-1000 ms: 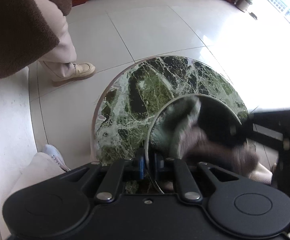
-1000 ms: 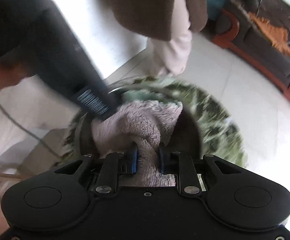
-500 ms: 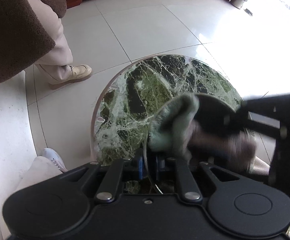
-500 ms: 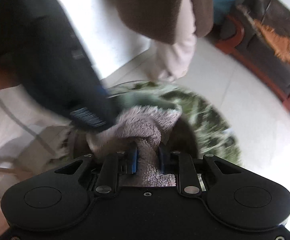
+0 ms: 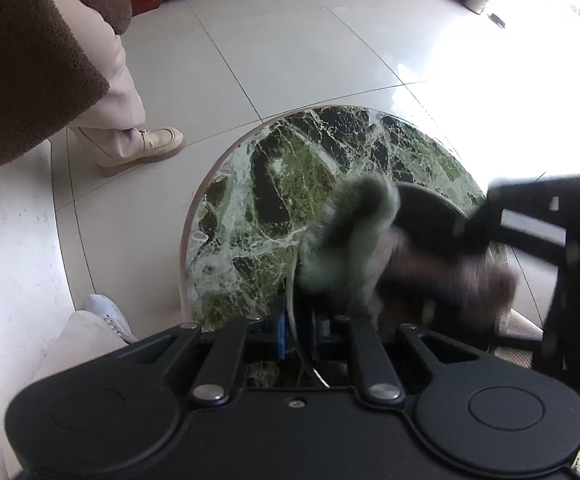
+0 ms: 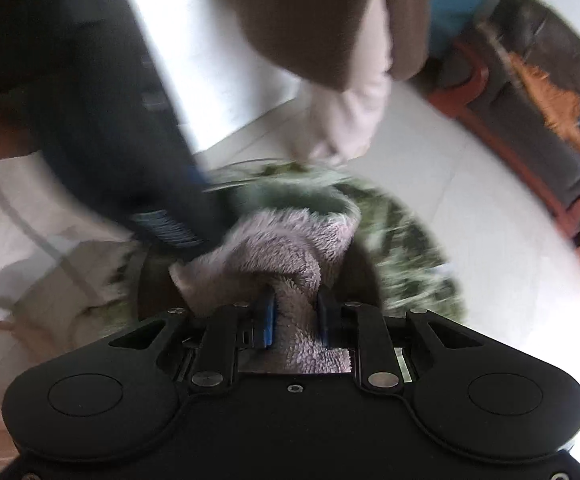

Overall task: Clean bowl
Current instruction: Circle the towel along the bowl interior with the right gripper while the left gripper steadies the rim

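The left gripper (image 5: 297, 330) stays clenched on the near rim of the dark bowl (image 5: 429, 208), pinning it on the green marble tabletop (image 5: 274, 184). The right gripper (image 6: 294, 320), grasping a fluffy cloth (image 6: 286, 248), has swept it from the bowl's middle up over the far-left rim, so the wiping looks well underway, not finished.

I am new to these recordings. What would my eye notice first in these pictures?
The round green marble table on the pale tiled floor stands out first. On its near right side, the left hand-held gripper pinches the rim of a dark bowl, and the right hand-held gripper holds a fluffy cloth inside it.
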